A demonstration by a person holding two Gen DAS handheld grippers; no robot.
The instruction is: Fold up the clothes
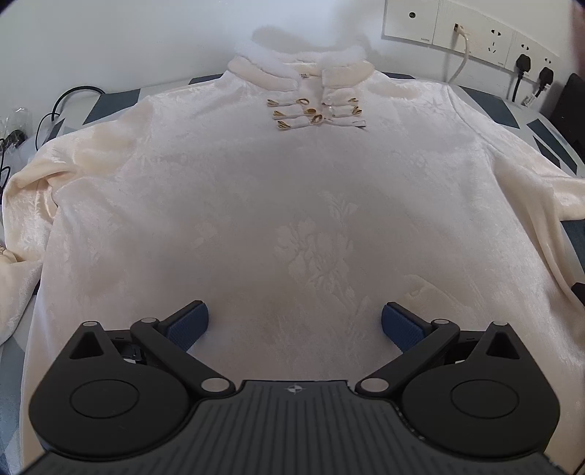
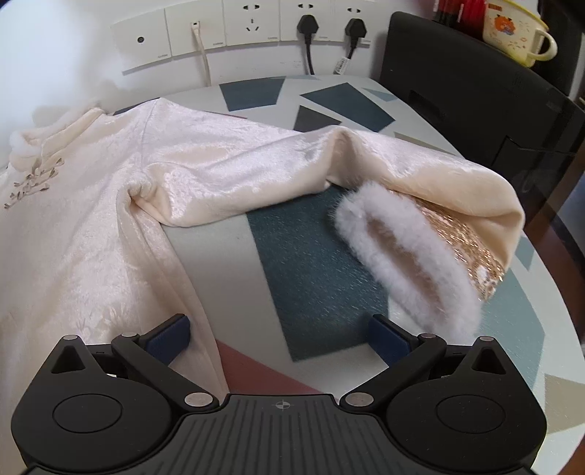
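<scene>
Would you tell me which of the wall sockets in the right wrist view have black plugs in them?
The two rightmost sockets, each holding a black plug; the socket left of them is empty.

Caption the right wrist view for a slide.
Open right gripper hovers beside a cream top, its fur-trimmed sleeve cuff lying on the patterned table.

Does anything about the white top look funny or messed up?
Yes. The sleeve is humped up and bent instead of flat, its furry cuff curled back toward the top. The body lies smooth.
</scene>
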